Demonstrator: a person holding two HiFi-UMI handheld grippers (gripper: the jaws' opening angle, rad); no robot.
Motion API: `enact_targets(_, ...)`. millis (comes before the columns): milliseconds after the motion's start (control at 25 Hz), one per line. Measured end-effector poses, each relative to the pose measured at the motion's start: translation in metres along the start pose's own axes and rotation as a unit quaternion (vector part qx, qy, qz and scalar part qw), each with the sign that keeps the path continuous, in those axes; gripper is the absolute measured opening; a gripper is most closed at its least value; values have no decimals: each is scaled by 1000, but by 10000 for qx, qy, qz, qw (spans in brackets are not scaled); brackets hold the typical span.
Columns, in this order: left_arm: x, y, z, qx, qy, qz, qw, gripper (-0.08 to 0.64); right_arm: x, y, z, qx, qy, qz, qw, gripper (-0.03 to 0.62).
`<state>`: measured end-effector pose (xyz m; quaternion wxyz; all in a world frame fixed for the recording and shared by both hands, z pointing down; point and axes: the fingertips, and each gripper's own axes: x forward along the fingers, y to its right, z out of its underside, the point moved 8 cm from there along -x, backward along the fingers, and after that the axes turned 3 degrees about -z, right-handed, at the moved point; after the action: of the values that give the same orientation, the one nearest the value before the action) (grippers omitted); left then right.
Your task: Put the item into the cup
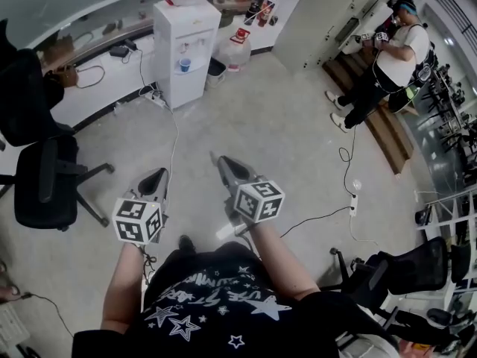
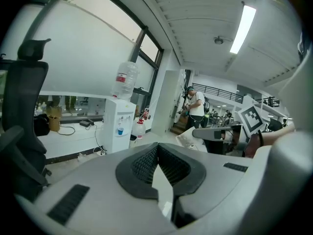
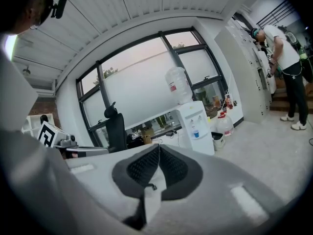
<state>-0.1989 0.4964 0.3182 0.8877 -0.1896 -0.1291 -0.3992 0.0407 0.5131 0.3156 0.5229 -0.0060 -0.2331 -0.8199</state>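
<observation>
Grey office floor (image 1: 283, 140) runs to one water dispenser (image 1: 182, 47); one blue cup (image 1: 185, 65) sits in its niche, well ahead of the left gripper (image 1: 159, 176) and right gripper (image 1: 223, 164), both pressed together, empty.

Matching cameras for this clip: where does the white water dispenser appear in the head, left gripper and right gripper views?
Head view: the water dispenser stands near the top, left of centre.
Left gripper view: left of centre, below the window.
Right gripper view: right of centre, under the window.
Shared landmark: the person in a white shirt, to its right in all three.
</observation>
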Motion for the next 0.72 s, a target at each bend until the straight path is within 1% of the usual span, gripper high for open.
enact_targets(200,11,-13,4,-68,-105,40,9999,6,5,-3,14,121,-165,-4,9998,2)
enact_targets(280,19,-14,6,-77,-157,54,9998,6,4,3,17,128,-208,32,9997,2)
enact_targets(440,36,-12,8,-110,-295,106,9994,6,8,23,15,252,-133,186,9994,2)
enact_targets(560,48,-15,8,-118,-389,15,9992,6,28,37,14,308,-217,15,9993,2)
enact_targets(720,70,-25,-5,-235,-357,-283,9987,6,60,62,-1,307,-306,-307,9986,2)
